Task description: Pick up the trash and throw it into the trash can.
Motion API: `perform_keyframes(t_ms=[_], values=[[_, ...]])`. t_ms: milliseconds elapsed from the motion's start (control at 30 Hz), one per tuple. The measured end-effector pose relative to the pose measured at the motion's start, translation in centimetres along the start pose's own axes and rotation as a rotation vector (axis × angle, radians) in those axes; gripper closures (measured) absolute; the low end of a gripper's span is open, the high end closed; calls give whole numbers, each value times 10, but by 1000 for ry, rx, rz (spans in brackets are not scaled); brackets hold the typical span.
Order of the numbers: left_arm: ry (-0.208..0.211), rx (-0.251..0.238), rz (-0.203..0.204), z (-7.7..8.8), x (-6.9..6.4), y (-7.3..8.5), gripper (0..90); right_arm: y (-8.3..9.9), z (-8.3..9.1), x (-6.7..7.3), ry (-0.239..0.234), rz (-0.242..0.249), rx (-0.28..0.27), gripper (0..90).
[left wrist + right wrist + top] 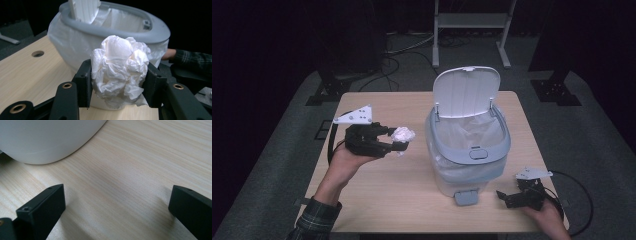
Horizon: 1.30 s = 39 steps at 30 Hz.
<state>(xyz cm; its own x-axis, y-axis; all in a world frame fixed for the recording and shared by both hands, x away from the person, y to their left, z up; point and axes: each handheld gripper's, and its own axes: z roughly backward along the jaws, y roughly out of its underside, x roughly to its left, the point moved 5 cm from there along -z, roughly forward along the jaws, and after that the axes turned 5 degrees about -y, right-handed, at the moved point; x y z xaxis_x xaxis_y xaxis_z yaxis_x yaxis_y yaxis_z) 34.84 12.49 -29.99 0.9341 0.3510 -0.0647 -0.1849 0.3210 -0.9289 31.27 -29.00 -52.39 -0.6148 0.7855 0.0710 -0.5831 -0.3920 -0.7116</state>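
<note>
A crumpled white paper ball [403,135] [120,70] is pinched between the jaws of my left gripper [398,139] [119,82], held in the air left of the bin. The white pedal bin [468,150] [75,47] stands mid-table with its lid [466,91] flipped up and a plastic liner [462,131] inside. My right gripper [504,196] [117,207] rests low on the table at the bin's right front, its jaws wide apart over bare wood.
The bin's grey foot pedal [466,197] sticks out toward the table's near edge. The wooden table [387,195] has a small round hole [38,53] in it. A metal stand [472,22] and cables lie on the dark floor beyond.
</note>
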Motion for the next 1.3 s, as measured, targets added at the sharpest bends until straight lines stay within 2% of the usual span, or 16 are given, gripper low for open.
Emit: perform_keyframes(t_ms=[333, 700, 1000, 1300], values=[[56, -28, -30, -5, -12, -29, 495, 0, 0, 0, 0, 0, 0, 0], [100, -49, -64, -17, -22, -56, 495, 0, 0, 0, 0, 0, 0, 0], [135, -55, -75, -38, -25, -75, 493, 0, 0, 0, 0, 0, 0, 0], [146, -38, -86, -64, -24, -82, 484, 0, 0, 0, 0, 0, 0, 0]])
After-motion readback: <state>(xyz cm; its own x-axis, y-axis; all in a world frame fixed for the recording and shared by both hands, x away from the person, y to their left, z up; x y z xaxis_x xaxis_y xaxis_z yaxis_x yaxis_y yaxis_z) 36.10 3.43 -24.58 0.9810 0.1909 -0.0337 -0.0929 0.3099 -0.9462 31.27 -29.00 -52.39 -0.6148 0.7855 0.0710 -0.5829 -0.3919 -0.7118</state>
